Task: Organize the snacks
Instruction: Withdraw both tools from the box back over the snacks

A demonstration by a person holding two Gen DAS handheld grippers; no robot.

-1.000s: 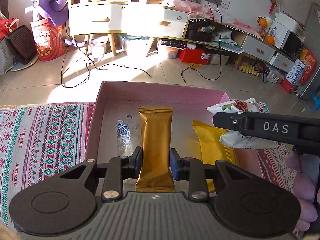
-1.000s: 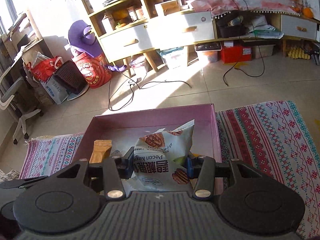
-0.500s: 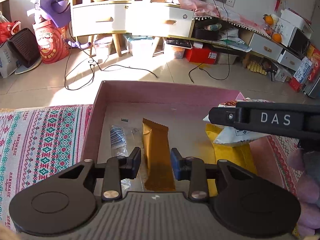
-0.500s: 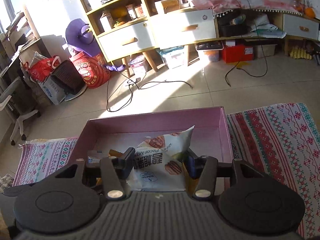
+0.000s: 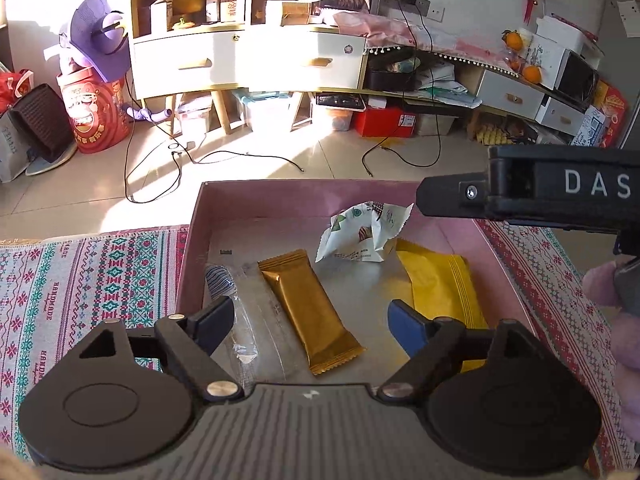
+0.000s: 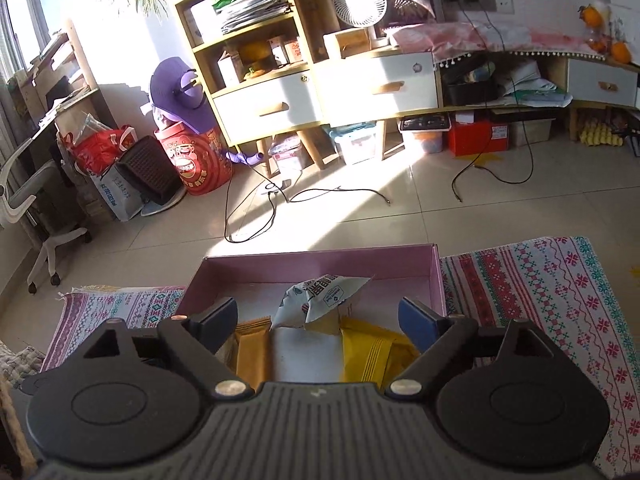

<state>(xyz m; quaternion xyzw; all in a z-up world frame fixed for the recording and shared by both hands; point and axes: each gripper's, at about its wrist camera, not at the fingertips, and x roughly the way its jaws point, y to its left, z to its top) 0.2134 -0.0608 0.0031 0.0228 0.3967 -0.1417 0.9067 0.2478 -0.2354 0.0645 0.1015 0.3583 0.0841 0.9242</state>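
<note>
pink box (image 5: 192, 240), left gripper (image 5: 310, 316) wide, right gripper (image 6: 316, 316) wide, empty

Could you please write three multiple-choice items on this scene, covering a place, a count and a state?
1. Where does the white bag lie?
A. In the pink box, partly on the yellow packet
B. On the cloth, left of the box
C. On the floor by the cables

2. How many snack packets show in the pink box?
A. Two
B. Four
C. Six

3. How is the left hand-held gripper?
A. Shut on the brown bar
B. Shut on the white bag
C. Open, holding nothing

Answers:
1 A: the white bag sits inside the box, its edge over the yellow packet.
2 B: a clear wrapper, the brown bar, the white bag and the yellow packet.
3 C: its fingers stand wide apart, the brown bar lying free between them.
</note>
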